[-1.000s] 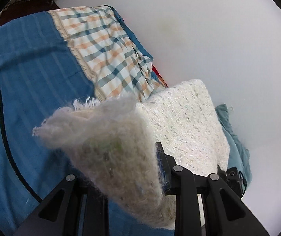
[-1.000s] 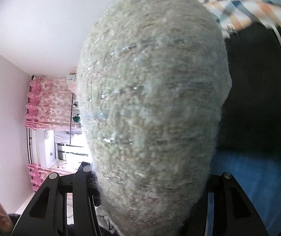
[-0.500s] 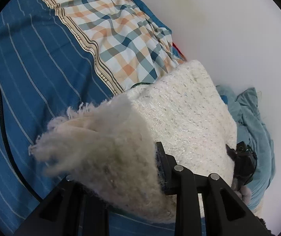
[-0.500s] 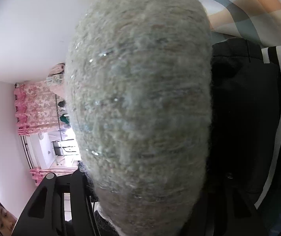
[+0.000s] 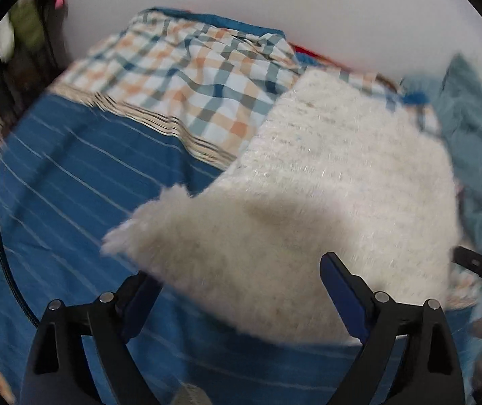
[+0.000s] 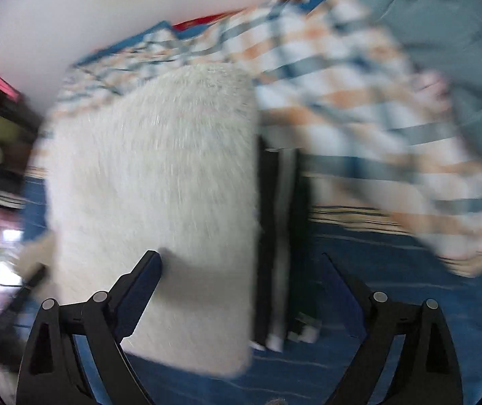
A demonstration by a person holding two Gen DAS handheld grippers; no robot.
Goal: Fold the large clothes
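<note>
Both fisheye views are bright, evenly lit and motion-blurred (the right wrist's worse), bending toward dark circular rims. A soft shadow falls on the white sweater (image 5: pixel 325 185) near each camera.

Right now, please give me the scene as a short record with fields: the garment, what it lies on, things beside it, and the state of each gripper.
garment: cream fuzzy knit, lying folded, released
surface: blue striped bedsheet
behind garment: checked orange and blue cloth
right of garment: black garment with white stripes in the right wrist view; teal cloth further off in the left wrist view
left gripper: open, holds nothing, jaws spread above the knit's near edge
right gripper: open, holds nothing
image quality: both views motion-blurred
</note>
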